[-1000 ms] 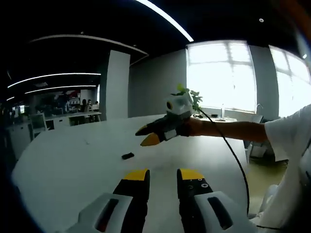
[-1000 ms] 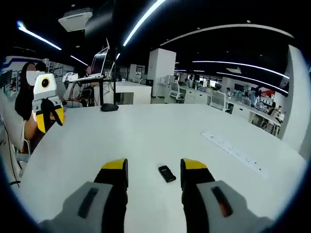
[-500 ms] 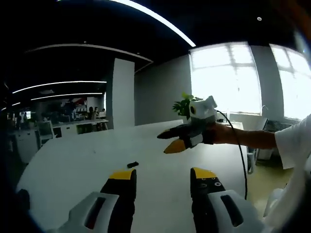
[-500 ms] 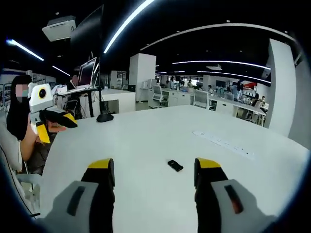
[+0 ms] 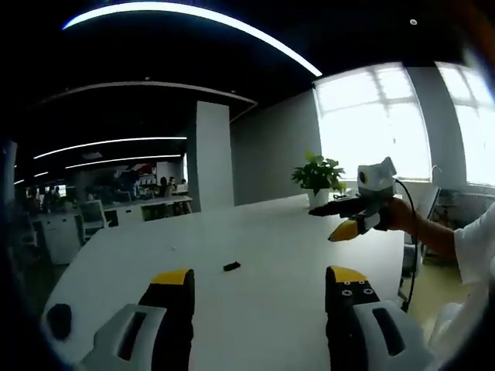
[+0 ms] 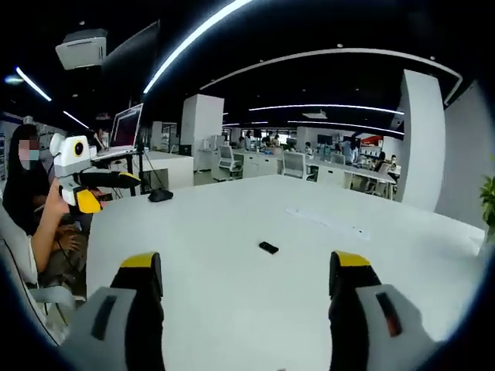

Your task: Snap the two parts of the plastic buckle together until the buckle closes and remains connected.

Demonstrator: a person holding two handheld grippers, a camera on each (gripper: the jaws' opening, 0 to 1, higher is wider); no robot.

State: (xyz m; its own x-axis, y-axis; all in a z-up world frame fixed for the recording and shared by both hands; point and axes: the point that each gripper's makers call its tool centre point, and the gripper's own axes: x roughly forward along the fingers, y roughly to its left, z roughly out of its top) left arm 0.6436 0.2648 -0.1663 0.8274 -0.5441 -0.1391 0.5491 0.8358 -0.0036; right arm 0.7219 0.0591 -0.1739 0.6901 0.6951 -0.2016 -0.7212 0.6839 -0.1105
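Observation:
A small black buckle [image 5: 230,267] lies flat on the white table [image 5: 271,309], ahead of my left gripper [image 5: 259,280], whose yellow-tipped jaws stand wide apart with nothing between them. In the right gripper view the same buckle [image 6: 268,248] lies ahead of my right gripper [image 6: 246,267], also open and empty. Whether the buckle is one piece or two joined parts is too small to tell. The right gripper [image 5: 346,224] shows at the right of the left gripper view, held up by a hand; the left gripper [image 6: 99,190] shows at the left of the right gripper view.
A potted plant [image 5: 319,176] stands at the table's far edge by bright windows. A dark mouse-like object [image 6: 160,195] and a laptop [image 6: 124,130] lie at the far left. A power strip [image 6: 329,222] runs across the table. A seated person [image 6: 35,224] is at the left.
Both grippers' jaws have spread wider. Both cameras pulled back and turned, so the buckle looks smaller and farther. The other gripper sits farther toward the edge in each view.

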